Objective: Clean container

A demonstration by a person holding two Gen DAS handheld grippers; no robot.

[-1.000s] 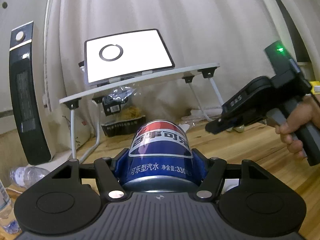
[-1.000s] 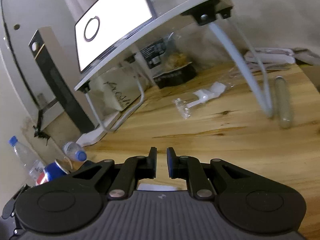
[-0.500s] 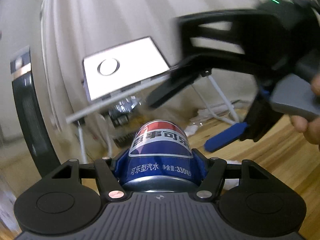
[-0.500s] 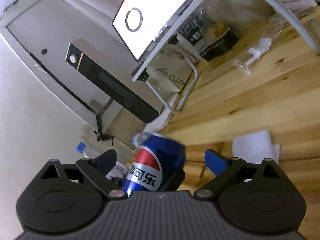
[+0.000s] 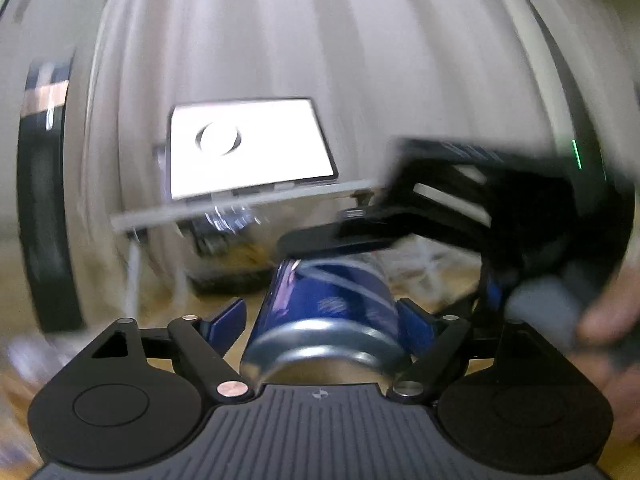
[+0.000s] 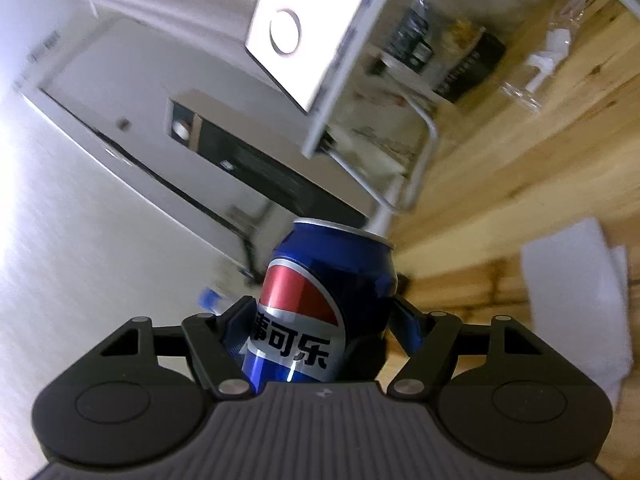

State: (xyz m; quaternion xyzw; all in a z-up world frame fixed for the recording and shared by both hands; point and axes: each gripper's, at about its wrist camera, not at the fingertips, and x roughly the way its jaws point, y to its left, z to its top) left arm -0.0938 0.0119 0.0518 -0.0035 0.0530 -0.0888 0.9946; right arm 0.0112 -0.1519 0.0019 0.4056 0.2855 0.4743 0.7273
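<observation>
1. We take the can as our landmark: a blue soda can held above the wooden floor, with the little folding table and its bright tablet behind it.
2. Beside the can on the floor lies a white tissue, which we judge to be the wiping cloth.
3. Our right gripper has just been closing around the can; its blue pads sit against both sides, so we read it as grasping the can.
4. Our left gripper has just been opening; its left pad stands clear of the can, so it is released.
5. We judge this a handover from left to right. Next, the free left gripper must draw back without knocking the can and fetch the tissue.
</observation>
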